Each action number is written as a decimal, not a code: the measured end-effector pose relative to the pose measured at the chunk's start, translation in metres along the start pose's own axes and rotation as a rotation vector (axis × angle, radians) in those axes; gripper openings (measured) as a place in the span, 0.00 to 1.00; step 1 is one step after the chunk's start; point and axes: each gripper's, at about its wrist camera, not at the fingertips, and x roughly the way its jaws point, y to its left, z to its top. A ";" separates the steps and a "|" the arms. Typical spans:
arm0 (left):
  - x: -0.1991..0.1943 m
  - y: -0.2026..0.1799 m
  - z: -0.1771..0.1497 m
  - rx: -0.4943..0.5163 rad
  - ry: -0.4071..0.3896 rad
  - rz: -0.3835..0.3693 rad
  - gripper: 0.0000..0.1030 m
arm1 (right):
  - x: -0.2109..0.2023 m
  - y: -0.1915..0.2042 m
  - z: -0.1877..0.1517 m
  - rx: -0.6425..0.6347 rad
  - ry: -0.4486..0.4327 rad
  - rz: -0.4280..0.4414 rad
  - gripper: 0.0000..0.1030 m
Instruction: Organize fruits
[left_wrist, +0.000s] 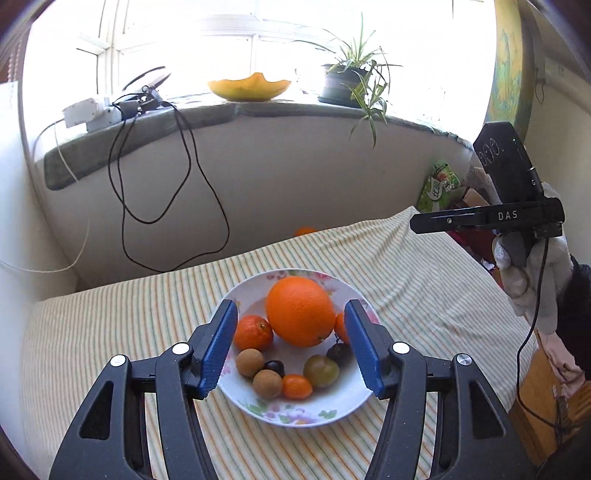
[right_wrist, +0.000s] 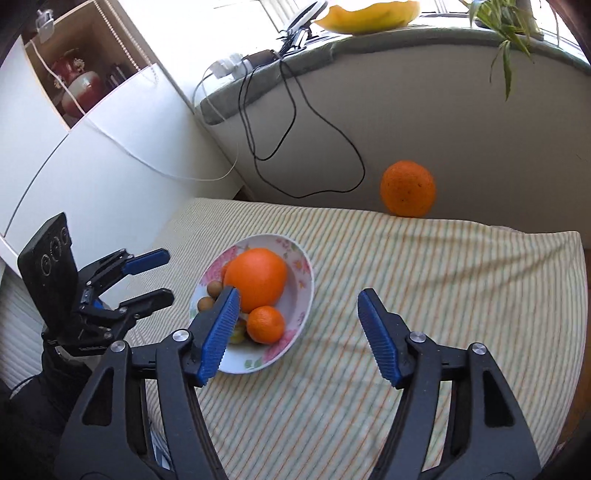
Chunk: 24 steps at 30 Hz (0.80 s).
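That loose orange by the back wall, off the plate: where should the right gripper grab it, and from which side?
Take the loose orange across its widest middle, coming from the front and above, since the wall sits right behind it. It is round, so any line through the middle works. The right gripper is open with nothing between its fingers.

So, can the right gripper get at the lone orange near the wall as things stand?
Probably yes. The right gripper is open and holds nothing, and only bare striped cloth lies between it and the orange. The plate sits off to the side.
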 end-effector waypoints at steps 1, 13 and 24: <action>-0.002 0.001 -0.003 -0.011 -0.002 0.002 0.58 | -0.003 -0.007 0.002 0.009 -0.017 -0.020 0.67; -0.021 -0.005 -0.019 -0.083 -0.032 0.039 0.70 | -0.014 -0.001 -0.022 0.006 -0.089 -0.174 0.75; -0.063 -0.021 -0.031 -0.088 -0.085 0.099 0.76 | 0.010 0.031 -0.053 -0.080 -0.036 -0.397 0.82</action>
